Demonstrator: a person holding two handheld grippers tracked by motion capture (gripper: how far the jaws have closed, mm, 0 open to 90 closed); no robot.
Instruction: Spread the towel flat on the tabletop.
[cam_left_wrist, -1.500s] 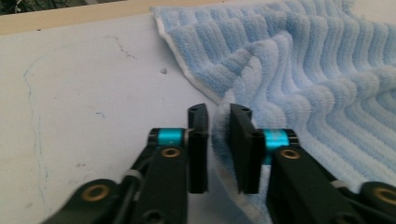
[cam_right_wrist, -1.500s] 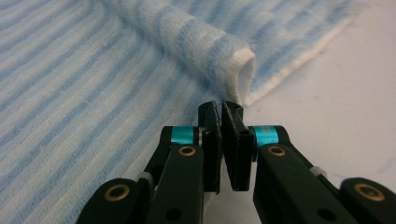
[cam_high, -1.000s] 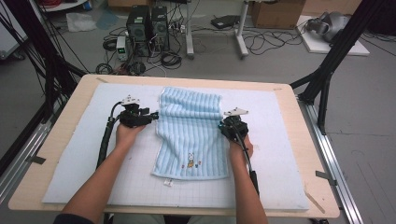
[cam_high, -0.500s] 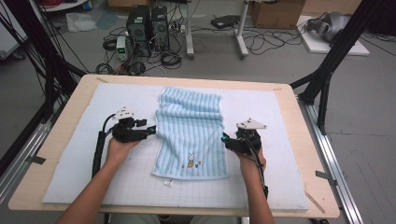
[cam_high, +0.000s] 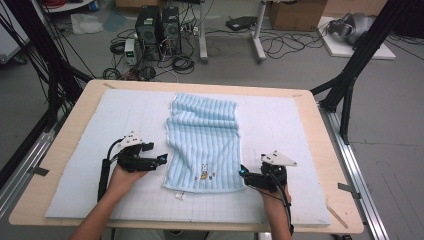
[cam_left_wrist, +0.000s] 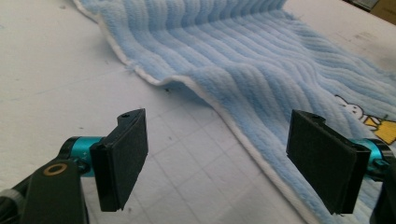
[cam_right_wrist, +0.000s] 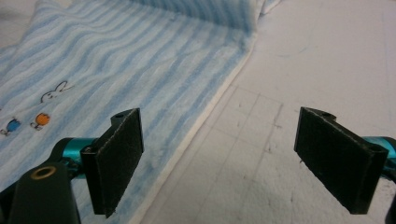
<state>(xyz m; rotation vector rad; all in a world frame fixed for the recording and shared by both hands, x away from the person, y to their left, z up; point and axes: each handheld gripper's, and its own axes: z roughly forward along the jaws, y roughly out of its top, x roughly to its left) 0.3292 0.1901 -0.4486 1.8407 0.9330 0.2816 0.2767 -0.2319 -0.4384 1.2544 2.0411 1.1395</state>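
towel: light blue striped towel (cam_high: 203, 142) lies flat, long way running away from the person, about mid-mat, far end slightly rumpled
towel print: small cartoon figures near the near hem (cam_high: 204, 172); also seen in the left gripper view (cam_left_wrist: 357, 109) and the right gripper view (cam_right_wrist: 51, 95)
towel tag: small white tag (cam_high: 179, 195) sticks out off the near hem onto the mat
left gripper: left gripper (cam_high: 161, 159) low at the towel's left edge, near corner end, pointing in toward it
left jaws: wide apart, nothing between them; in the left gripper view the towel's white-edged side runs between the two pads (cam_left_wrist: 121, 156), right pad over cloth, left pad over bare mat
right gripper: right gripper (cam_high: 242, 172) at the towel's near right corner, pointing in toward it
right jaws: wide apart, holding nothing; in the right gripper view the towel edge passes between the pads (cam_right_wrist: 116, 158), left pad over cloth, right pad over mat
contact: cannot tell if either pad touches the cloth
surface: white gridded mat (cam_high: 300, 130) on a wooden table (cam_high: 320, 130)
hands: person's forearms come in from the near edge, one hand on each gripper
background: computer towers (cam_high: 157, 25) and cables on the floor beyond the table
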